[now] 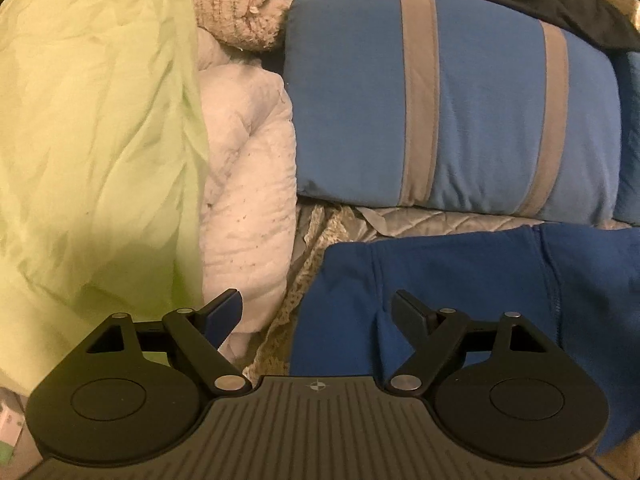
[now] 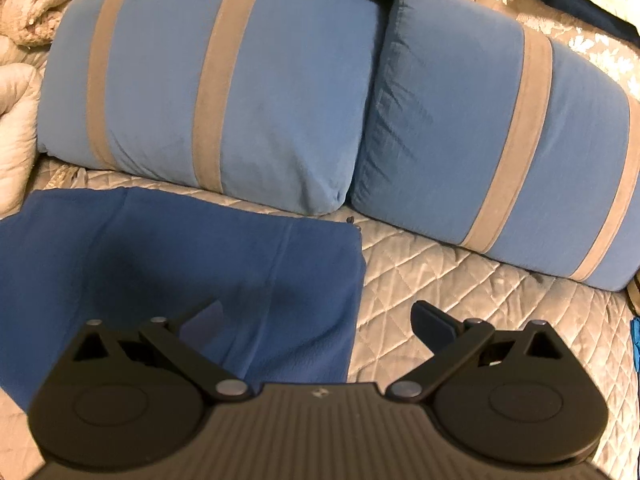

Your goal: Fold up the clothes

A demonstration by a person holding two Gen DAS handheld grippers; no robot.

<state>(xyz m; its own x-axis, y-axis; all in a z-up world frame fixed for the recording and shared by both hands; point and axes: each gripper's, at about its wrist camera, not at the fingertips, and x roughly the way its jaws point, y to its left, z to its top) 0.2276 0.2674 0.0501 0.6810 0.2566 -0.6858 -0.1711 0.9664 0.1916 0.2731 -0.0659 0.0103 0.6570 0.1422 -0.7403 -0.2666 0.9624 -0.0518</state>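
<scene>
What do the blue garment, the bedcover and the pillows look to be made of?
Blue garment: soft matte knit, likely fleece or jersey; it drapes limply with sewn seams. Bedcover: quilted, satin-like fabric; diamond stitching and a silvery sheen. Pillows: matte woven cotton-like covers with grey-tan stripes and fine creases; the filling cannot be seen.

Blue garment partly behind both claws; green fabric cut off left.

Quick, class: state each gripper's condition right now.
Left gripper: open, holding nothing, over the blue garment.
Right gripper: open, holding nothing, over the garment's edge.
</scene>
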